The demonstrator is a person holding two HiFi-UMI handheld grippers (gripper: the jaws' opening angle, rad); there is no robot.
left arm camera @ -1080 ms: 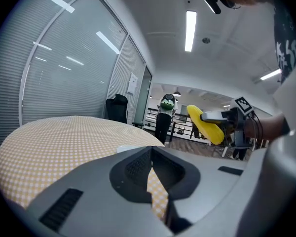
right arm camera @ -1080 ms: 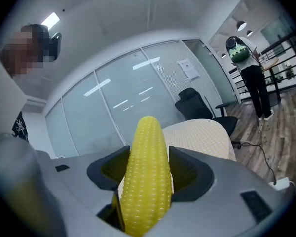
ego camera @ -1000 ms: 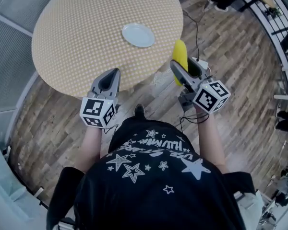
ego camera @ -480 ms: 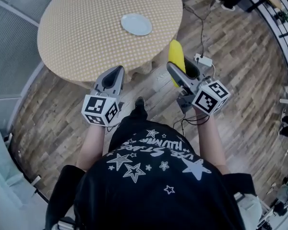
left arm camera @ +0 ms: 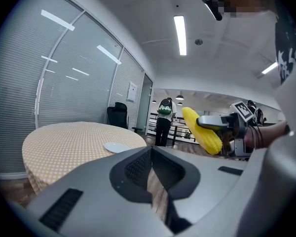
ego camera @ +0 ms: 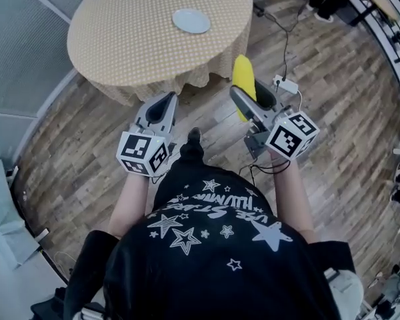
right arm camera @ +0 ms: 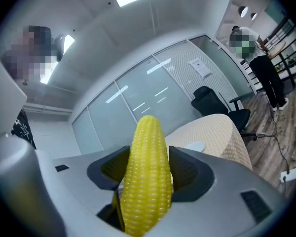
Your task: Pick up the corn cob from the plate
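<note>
**Q:** Where is the corn cob?

**A:** The yellow corn cob [right arm camera: 147, 177] is clamped between the two jaws of the right gripper [right arm camera: 148, 164]. The jaws stand wide and press on its sides, and its rounded tip juts out past them. From the head view the cob is in the air over the wooden floor [ego camera: 333, 112], off the table and well apart from the plate [ego camera: 191, 21].

**Q:** And the other gripper?

**A:** The left gripper [left arm camera: 150, 169] is held beside the right one, also over the floor. Its jaws are drawn together to a thin slit, with nothing between them.

**Q:** What surrounds them?

**A:** The white plate sits on a round table [ego camera: 133, 39] draped in a yellow checked cloth, ahead of both grippers. A white power strip [ego camera: 288, 85] with its cable lies on the floor near the right gripper. Beyond the table there is a glass wall with blinds [left arm camera: 64, 83], a black office chair [right arm camera: 212, 102] and a ceiling light strip [left arm camera: 180, 33]. A person with a green backpack [left arm camera: 164, 120] stands in the distance.
</note>
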